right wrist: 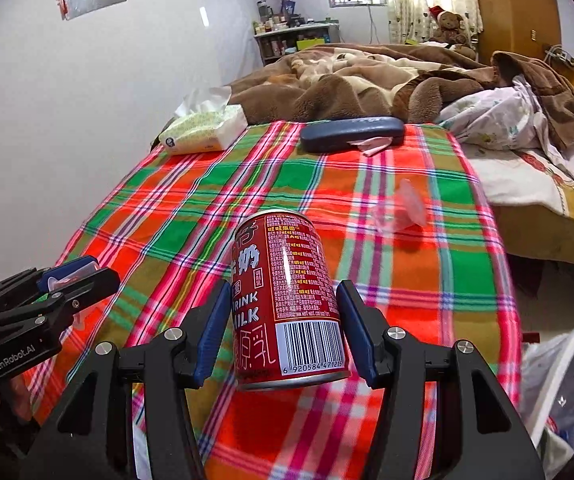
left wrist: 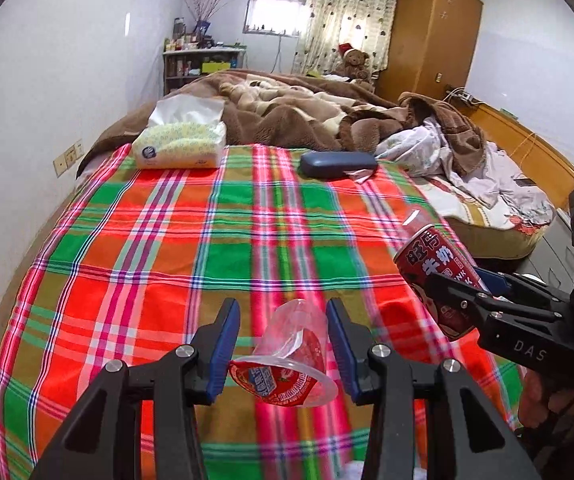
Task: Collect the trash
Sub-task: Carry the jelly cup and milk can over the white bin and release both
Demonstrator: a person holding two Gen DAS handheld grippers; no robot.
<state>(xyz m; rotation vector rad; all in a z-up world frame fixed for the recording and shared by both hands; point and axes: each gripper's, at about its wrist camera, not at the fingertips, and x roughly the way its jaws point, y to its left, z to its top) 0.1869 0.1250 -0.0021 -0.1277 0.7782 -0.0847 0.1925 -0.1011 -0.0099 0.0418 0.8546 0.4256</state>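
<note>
My left gripper (left wrist: 283, 344) is shut on a clear plastic cup with a red lid (left wrist: 287, 360), held above the plaid bedspread (left wrist: 191, 240). My right gripper (right wrist: 283, 320) is shut on a red milk drink can (right wrist: 287, 300), upright between the blue pads. The can (left wrist: 435, 276) and right gripper show at the right of the left wrist view. The left gripper (right wrist: 71, 276) shows at the left of the right wrist view. Another clear plastic cup (right wrist: 403, 212) lies on its side on the bedspread, ahead and right of the can.
A tissue pack (left wrist: 183, 144) and a dark glasses case (left wrist: 339, 164) lie at the far end of the bedspread. Brown blankets (left wrist: 287, 108) and crumpled sheets are piled beyond. A white bin with a bag (right wrist: 567, 380) stands at the lower right.
</note>
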